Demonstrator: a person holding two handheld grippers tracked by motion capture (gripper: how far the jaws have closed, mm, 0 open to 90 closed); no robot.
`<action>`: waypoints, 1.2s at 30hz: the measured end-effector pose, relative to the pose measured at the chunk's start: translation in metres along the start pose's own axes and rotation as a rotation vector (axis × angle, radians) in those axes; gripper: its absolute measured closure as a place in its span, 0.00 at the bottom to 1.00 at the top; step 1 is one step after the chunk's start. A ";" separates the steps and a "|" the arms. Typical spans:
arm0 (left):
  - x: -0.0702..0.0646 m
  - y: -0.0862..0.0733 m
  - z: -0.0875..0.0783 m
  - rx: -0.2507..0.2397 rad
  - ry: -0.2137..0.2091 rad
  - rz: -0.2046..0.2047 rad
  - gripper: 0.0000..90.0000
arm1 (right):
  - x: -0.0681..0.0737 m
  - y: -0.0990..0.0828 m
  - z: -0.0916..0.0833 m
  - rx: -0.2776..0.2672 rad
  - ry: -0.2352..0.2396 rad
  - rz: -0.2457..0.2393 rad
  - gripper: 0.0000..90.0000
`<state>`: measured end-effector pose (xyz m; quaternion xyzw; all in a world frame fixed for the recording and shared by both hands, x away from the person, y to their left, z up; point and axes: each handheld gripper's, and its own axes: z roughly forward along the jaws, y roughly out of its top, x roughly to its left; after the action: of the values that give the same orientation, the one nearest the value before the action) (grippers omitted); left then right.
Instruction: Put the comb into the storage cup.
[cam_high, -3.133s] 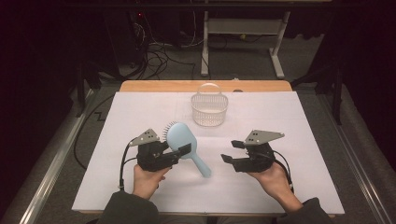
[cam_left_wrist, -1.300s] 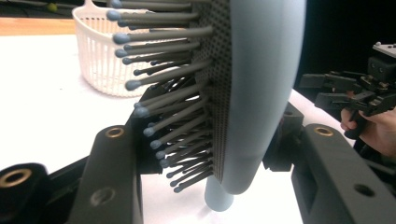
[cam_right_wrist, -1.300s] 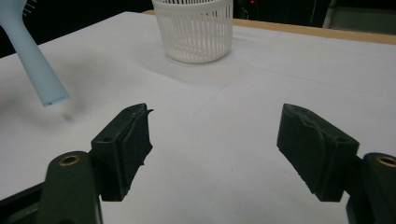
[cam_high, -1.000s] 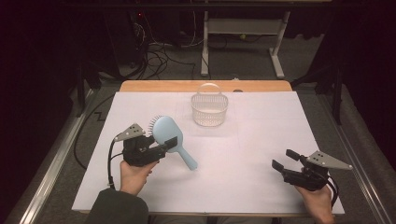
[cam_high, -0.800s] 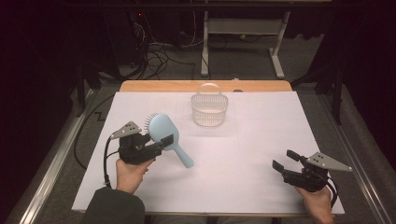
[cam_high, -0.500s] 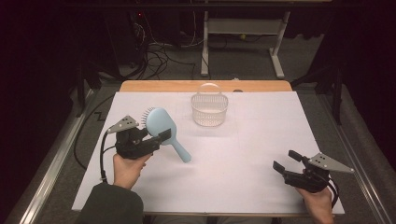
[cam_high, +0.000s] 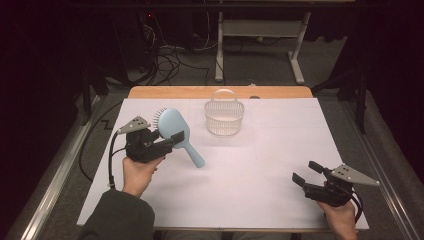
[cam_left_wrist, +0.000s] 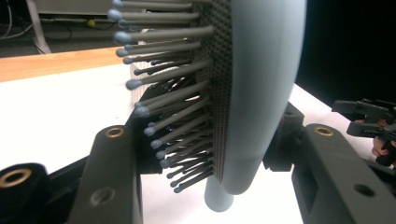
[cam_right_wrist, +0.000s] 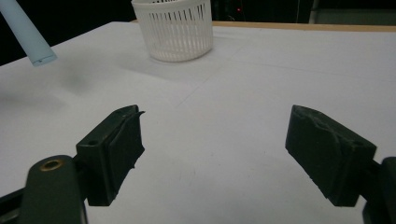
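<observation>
left gripper (cam_high: 175, 138): clamped on the head of the light blue hairbrush (cam_high: 173, 125), which is held off the white table (cam_high: 265, 175) at the left, handle slanting down to the right | middle-back: white basket (cam_high: 224, 116) is stood upright, well apart | right gripper (cam_high: 307, 172): jaws spread wide, just been opened further, nothing gripped between them

We are seeing a pale blue hairbrush (cam_high: 175, 131) with grey bristles (cam_left_wrist: 173, 116), black grippers, left (cam_high: 172, 141) and right (cam_high: 307, 172), a white slatted basket (cam_high: 224, 118) at 12 o'clock, a white table cover (cam_high: 260, 165), and a tan table edge (cam_high: 165, 92).
</observation>
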<state>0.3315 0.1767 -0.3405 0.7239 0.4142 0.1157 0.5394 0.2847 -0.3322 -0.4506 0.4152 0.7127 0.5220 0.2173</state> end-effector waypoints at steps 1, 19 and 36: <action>0.000 0.002 0.000 -0.001 0.002 0.003 0.55 | 0.000 0.000 0.000 0.000 0.000 0.003 0.21; -0.005 0.027 0.011 -0.020 0.006 0.028 0.55 | 0.000 -0.001 0.001 0.009 0.007 -0.008 0.22; -0.005 0.045 0.021 -0.022 0.021 0.032 0.55 | 0.001 -0.001 0.002 0.020 0.018 -0.011 0.23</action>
<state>0.3628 0.1556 -0.3076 0.7233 0.4069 0.1362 0.5410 0.2856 -0.3303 -0.4518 0.4088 0.7221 0.5172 0.2095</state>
